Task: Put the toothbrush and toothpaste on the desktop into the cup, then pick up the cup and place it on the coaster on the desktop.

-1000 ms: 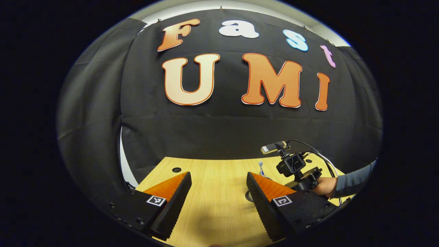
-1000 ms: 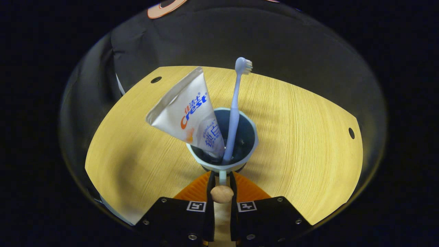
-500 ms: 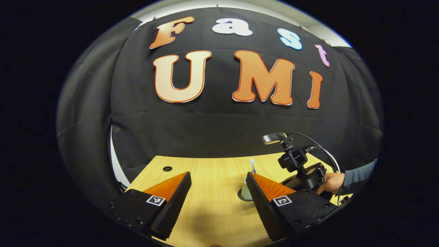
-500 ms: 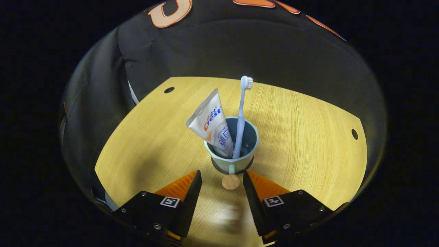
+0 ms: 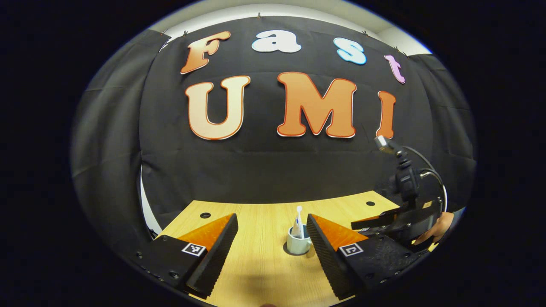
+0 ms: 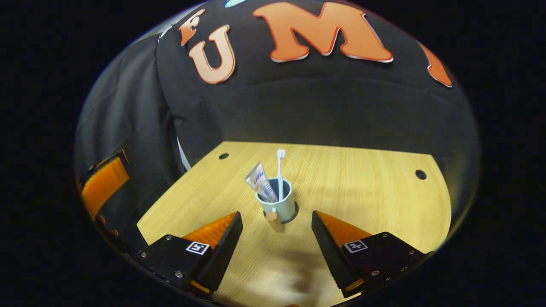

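A pale blue cup (image 6: 279, 205) stands upright on the wooden desktop (image 6: 367, 192), on a dark round coaster (image 6: 294, 216) whose edge shows at its base. A white toothpaste tube (image 6: 259, 183) and a light blue toothbrush (image 6: 280, 170) lean inside it. The cup's handle with a wooden knob (image 6: 273, 222) points toward my right gripper (image 6: 276, 217), which is open and drawn back, touching nothing. In the left gripper view the cup (image 5: 297, 244) sits between and beyond the open fingers of my left gripper (image 5: 271, 218), with the toothbrush (image 5: 298, 213) sticking up.
The right gripper (image 5: 386, 219) and the hand holding it (image 5: 435, 226) hover right of the cup in the left gripper view. An orange finger of the left gripper (image 6: 104, 185) shows at the far left. Small holes (image 6: 420, 174) mark the desktop's corners.
My right gripper opened off the cup's handle, then backed away and rose, leaving the cup standing. The left gripper stayed open and hardly moved.
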The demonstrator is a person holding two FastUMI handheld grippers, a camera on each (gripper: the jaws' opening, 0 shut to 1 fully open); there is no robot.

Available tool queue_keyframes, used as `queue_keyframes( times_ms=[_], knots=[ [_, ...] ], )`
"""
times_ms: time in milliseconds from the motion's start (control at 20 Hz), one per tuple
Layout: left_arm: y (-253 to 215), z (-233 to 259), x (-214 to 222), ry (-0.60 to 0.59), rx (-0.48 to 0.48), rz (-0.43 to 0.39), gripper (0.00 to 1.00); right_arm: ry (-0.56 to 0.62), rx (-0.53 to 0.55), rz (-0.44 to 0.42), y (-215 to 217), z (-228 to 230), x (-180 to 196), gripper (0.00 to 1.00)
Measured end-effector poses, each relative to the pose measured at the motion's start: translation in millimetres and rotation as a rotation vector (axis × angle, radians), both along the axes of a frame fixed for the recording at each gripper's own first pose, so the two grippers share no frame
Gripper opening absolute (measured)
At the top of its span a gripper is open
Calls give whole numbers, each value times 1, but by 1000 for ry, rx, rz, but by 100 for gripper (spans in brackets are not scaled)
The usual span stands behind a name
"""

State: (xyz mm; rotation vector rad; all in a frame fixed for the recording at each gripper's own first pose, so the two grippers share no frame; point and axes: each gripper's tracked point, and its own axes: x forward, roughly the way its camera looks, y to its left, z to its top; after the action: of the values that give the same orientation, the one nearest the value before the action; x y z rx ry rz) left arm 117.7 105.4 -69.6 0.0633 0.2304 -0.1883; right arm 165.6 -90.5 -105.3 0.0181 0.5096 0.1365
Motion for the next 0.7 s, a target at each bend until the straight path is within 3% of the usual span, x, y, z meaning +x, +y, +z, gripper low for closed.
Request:
queue_keyframes(
  times_ms=[200, 450, 700],
  knots=[
    [-25, 18, -15, -39, 6, -7, 97, -159, -16, -62, -36, 67, -30, 98],
    [-50, 49, -34, -109, -8, -16, 97, -439, -163, -86, -61, 166, -72, 98],
    [-69, 90, -48, -214, -38, -23, 97, -581, -223, -86, -66, 212, -103, 98]
  ],
)
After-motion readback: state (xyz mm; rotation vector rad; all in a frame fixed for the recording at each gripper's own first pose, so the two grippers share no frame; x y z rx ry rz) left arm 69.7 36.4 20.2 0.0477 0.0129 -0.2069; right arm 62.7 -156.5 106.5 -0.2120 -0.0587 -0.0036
